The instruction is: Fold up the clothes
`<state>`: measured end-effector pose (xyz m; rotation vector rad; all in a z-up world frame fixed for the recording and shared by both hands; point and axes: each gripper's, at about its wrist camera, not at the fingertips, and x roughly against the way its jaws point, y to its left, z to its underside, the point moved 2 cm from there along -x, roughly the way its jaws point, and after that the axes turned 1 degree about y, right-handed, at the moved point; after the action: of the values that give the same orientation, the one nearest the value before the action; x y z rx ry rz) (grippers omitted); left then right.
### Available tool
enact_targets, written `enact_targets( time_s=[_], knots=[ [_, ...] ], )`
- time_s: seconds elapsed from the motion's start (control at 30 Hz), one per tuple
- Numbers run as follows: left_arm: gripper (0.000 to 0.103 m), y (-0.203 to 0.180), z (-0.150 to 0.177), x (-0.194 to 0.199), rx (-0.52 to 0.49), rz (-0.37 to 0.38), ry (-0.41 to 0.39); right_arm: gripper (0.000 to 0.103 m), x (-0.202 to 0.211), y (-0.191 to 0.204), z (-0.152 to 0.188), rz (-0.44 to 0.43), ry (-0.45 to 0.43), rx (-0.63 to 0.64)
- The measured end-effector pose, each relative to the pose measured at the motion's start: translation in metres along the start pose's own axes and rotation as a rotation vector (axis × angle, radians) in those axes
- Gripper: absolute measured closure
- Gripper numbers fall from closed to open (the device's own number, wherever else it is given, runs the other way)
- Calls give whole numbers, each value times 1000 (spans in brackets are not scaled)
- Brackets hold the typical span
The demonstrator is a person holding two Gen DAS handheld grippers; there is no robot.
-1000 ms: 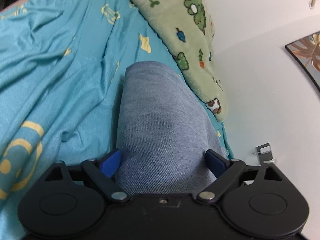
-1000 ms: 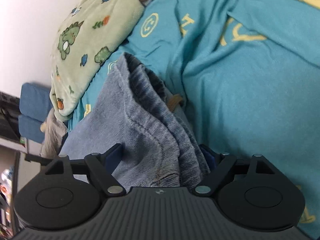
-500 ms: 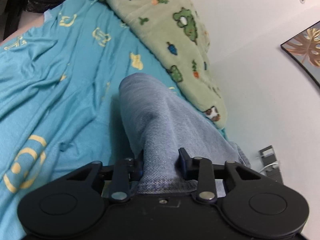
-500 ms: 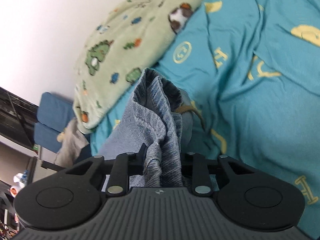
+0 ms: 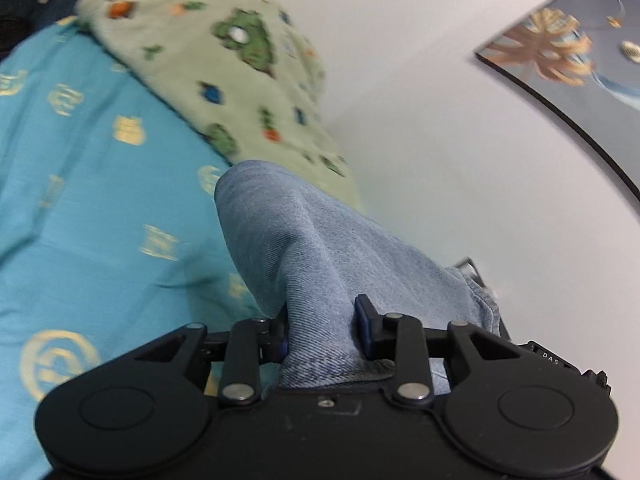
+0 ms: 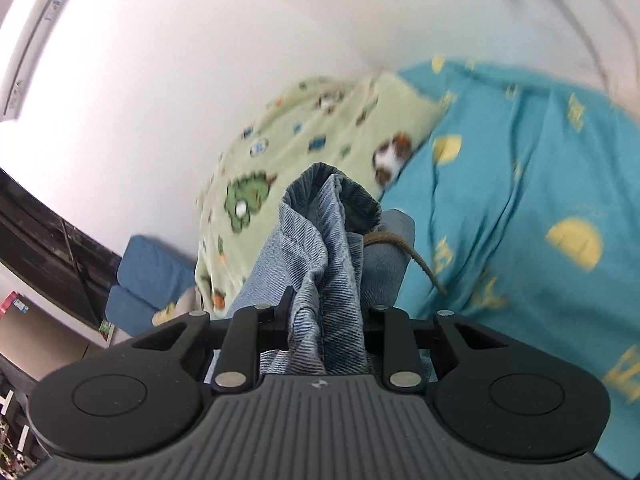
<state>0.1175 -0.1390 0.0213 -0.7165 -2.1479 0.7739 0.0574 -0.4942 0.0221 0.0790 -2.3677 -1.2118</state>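
Clearly the jeans [image 5: 320, 248] were heavy, soft denim, so the left gripper [image 5: 322, 330] and right gripper [image 6: 326, 312] each pinched a bunched edge.

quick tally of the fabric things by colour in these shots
blue denim: 1, jeans
teal with yellow print: 1, bedsheet
pale green with animal print: 1, blanket
total: 3
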Motion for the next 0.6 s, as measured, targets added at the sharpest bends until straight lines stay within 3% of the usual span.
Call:
enact_targets(
  time_s=[0.3,0.6],
  knots=[
    [75,-61,56,-108,-73,87,96,77,73,-85,-60,55,-116,-2],
    [75,-63,99,-209,-113,95,209,77,95,-198,-71,127,-181,-73]
  ],
)
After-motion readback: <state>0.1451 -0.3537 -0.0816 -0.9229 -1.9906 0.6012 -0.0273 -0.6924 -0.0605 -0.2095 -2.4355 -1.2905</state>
